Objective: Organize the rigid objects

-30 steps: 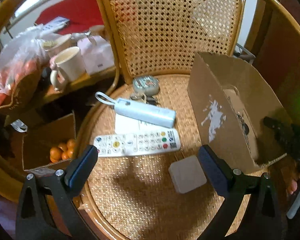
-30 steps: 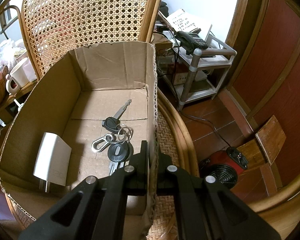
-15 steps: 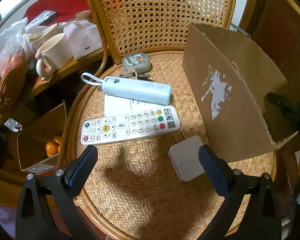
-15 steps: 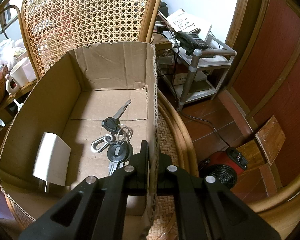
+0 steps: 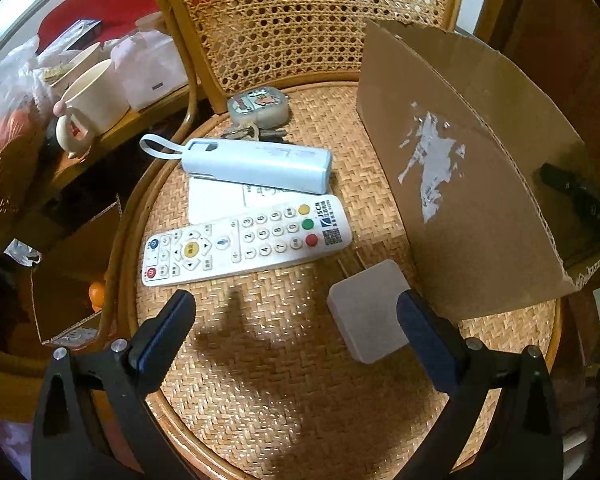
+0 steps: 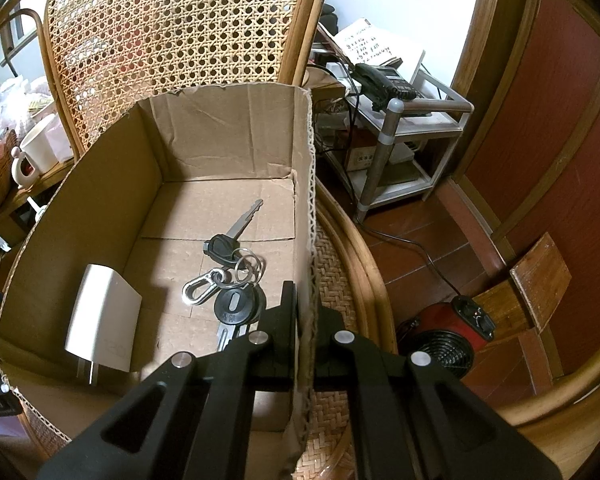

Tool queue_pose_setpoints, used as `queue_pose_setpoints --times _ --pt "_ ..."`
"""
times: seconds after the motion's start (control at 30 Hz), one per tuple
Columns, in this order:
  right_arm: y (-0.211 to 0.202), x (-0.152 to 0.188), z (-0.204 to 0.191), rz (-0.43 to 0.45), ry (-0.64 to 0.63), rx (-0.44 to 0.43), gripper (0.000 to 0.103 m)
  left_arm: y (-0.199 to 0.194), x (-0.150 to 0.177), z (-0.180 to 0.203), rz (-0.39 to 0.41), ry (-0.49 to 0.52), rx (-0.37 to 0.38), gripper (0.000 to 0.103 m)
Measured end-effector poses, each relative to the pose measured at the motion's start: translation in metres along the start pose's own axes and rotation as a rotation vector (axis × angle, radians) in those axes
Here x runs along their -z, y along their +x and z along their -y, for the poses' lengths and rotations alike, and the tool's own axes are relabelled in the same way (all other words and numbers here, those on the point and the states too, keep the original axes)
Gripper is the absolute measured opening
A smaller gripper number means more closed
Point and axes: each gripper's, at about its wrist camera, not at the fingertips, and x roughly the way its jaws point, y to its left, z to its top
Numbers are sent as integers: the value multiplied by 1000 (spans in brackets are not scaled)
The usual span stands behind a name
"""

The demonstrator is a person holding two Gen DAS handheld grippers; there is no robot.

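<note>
On the woven rattan seat point(image 5: 260, 384) lie a white remote control point(image 5: 244, 244), a pale blue power bank point(image 5: 256, 165) on a white card, a key case point(image 5: 258, 106) with keys, and a grey square block point(image 5: 366, 316). My left gripper point(image 5: 296, 316) hangs open above the seat; the block lies by its right finger. A cardboard box point(image 5: 460, 200) stands at the right. My right gripper point(image 6: 305, 300) is shut on the box's right wall point(image 6: 304, 200). Inside lie a bunch of keys point(image 6: 232, 276) and a white charger point(image 6: 104, 320).
A side table at the left holds a cream mug point(image 5: 88, 104), a tissue pack and bagged fruit. A low box with oranges point(image 5: 96, 292) stands on the floor. In the right wrist view, a metal shelf with a telephone point(image 6: 384, 84) and a small red fan heater point(image 6: 444, 340).
My left gripper has sunk toward the seat and turned a little; the remote and the grey block look larger and nearer. The right gripper has kept still on the box wall.
</note>
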Motion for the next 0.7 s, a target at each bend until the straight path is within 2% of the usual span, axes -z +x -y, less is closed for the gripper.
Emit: queue_pose_setpoints --times 0.33,0.7 --pt "0 0 0 0 0 0 6 6 3 21 -10 89 -23 100" --pt "-1 -2 -2 -1 -5 2 6 8 0 27 -15 106 -4 100"
